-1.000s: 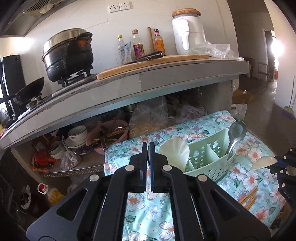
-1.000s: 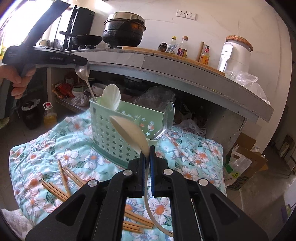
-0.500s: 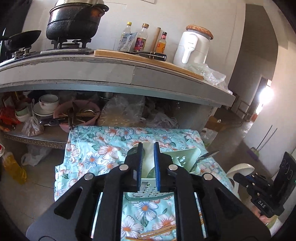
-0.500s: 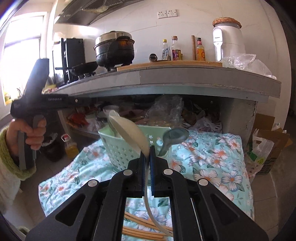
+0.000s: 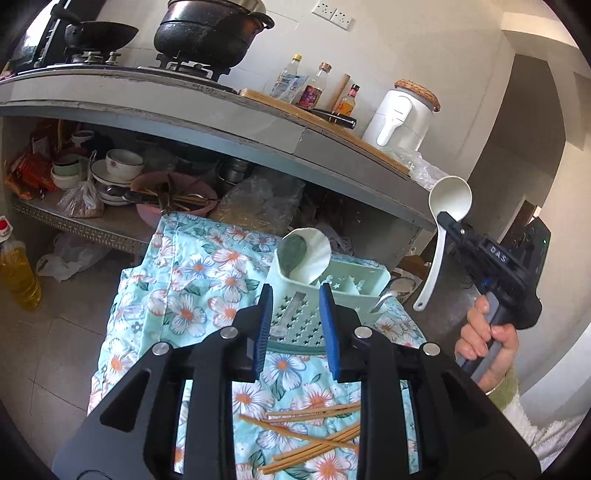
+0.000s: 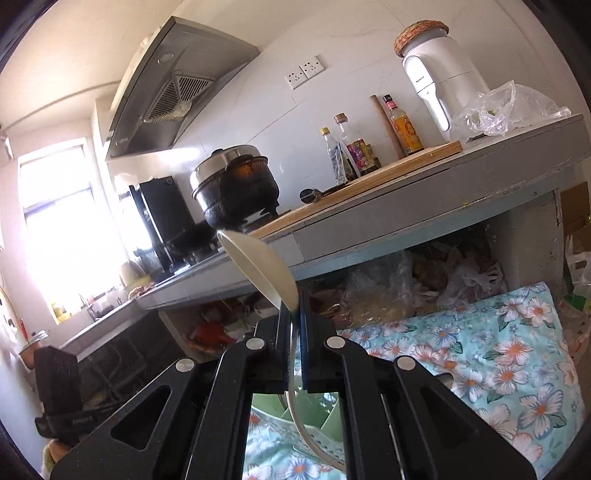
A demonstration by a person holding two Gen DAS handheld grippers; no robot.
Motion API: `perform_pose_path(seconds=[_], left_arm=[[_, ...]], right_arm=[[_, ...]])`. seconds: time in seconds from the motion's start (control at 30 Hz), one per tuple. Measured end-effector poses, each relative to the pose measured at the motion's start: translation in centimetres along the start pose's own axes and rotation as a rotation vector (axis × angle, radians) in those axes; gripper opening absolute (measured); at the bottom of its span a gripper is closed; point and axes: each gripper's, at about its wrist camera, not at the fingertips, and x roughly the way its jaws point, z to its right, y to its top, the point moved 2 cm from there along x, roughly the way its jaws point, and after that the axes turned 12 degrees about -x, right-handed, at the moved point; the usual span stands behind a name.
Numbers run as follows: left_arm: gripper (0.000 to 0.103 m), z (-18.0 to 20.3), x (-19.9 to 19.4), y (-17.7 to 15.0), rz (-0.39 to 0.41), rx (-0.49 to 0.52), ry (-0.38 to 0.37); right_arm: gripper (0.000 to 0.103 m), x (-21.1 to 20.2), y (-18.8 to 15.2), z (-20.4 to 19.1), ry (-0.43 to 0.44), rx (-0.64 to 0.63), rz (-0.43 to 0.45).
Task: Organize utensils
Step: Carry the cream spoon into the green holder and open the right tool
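My left gripper [image 5: 296, 295] hovers over the floral cloth just in front of the pale green utensil caddy [image 5: 343, 284]; its jaws are opening with nothing between them. The caddy holds a white scalloped ladle [image 5: 308, 253] and a metal spoon [image 5: 380, 303]. Several wooden chopsticks [image 5: 317, 437] lie loose on the cloth below. My right gripper [image 6: 293, 301] is shut on a white spoon [image 6: 258, 269], bowl up and handle hanging down. In the left wrist view that white spoon [image 5: 448, 197] is held up to the right of the caddy by the right gripper [image 5: 448, 221].
A grey counter [image 5: 258, 122] carries a black pot [image 5: 207, 29], bottles, a cutting board and a white appliance [image 5: 400, 114]. Bowls and bags crowd the shelf under it. An oil bottle [image 5: 18, 273] stands on the floor at left. A person's hand [image 5: 487, 343] grips the right handle.
The left gripper held a metal spoon over the caddy; now its jaws are apart and empty, and it has drawn back. The right gripper has risen and rolled with the white spoon.
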Motion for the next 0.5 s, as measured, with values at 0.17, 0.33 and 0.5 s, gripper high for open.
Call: perform_pose_path(seconds=[0.17, 0.33, 0.5], left_arm=[[0.024, -2.8, -1.1, -1.9, -0.01, -0.057, 0.046], [0.024, -5.2, -2.2, -2.9, -0.007, -0.108, 0.083], [0.024, -6.7, -2.5, -3.4, -0.009, -0.136, 0.102]], right_arm=[[0.004, 3.3, -1.7, 0.4, -0.037, -0.021, -0.01], [0.005, 5.9, -3.7, 1.5, -0.076, -0.032, -0.031], [0.005, 7.3, -6.0, 2.1, -0.084, -0.032, -0.073]])
